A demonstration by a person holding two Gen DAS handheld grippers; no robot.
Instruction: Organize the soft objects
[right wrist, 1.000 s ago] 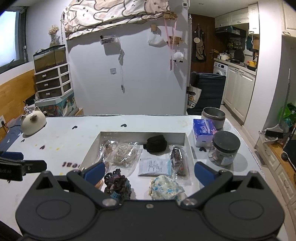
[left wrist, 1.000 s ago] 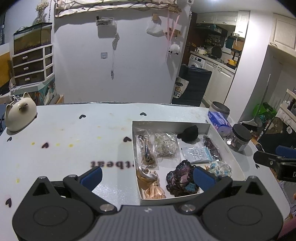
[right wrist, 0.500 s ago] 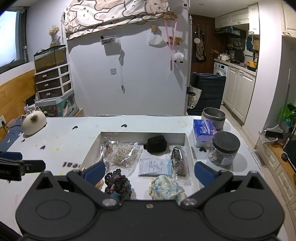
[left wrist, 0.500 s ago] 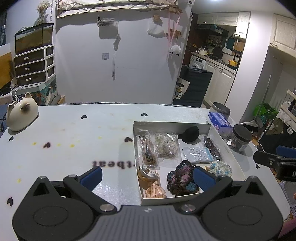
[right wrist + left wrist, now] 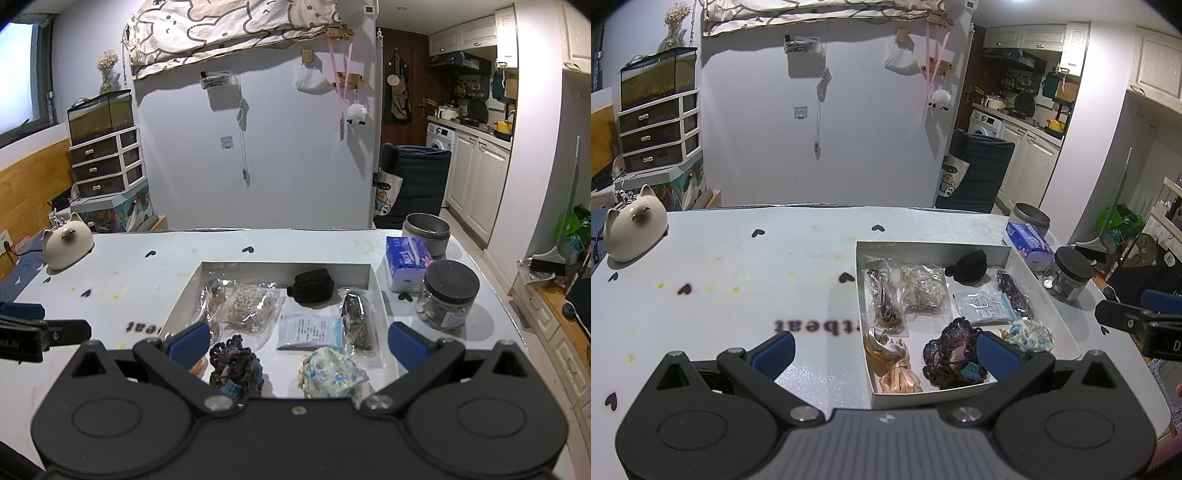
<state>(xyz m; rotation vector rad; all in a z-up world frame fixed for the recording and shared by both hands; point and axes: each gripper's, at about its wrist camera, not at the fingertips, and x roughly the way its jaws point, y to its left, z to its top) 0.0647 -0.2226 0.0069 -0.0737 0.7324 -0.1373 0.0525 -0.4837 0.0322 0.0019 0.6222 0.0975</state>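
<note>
A shallow white box [image 5: 932, 248] [image 5: 284, 268] on the table holds soft items: a dark crocheted scrunchie [image 5: 947, 349] [image 5: 236, 365], a peach satin scrunchie [image 5: 895, 363], a blue floral fabric piece [image 5: 1032, 334] [image 5: 332, 371], a black pouch [image 5: 969, 266] [image 5: 312, 286], and several clear bags [image 5: 921, 293] [image 5: 249, 304]. My left gripper [image 5: 886, 352] hovers open over the box's near left corner, holding nothing. My right gripper [image 5: 297, 341] is open above the box's near edge, also holding nothing. Each gripper's tip shows at the edge of the other's view.
A cat-shaped ceramic figure [image 5: 633, 227] [image 5: 66, 240] sits at the table's far left. Right of the box stand a tissue pack [image 5: 406, 262], a dark-lidded glass jar [image 5: 448, 295] and a metal tin [image 5: 426, 227]. The table edge drops off on the right.
The left wrist view has shifted very slightly; both grippers stay open and hovering, and nothing in the box has moved.
</note>
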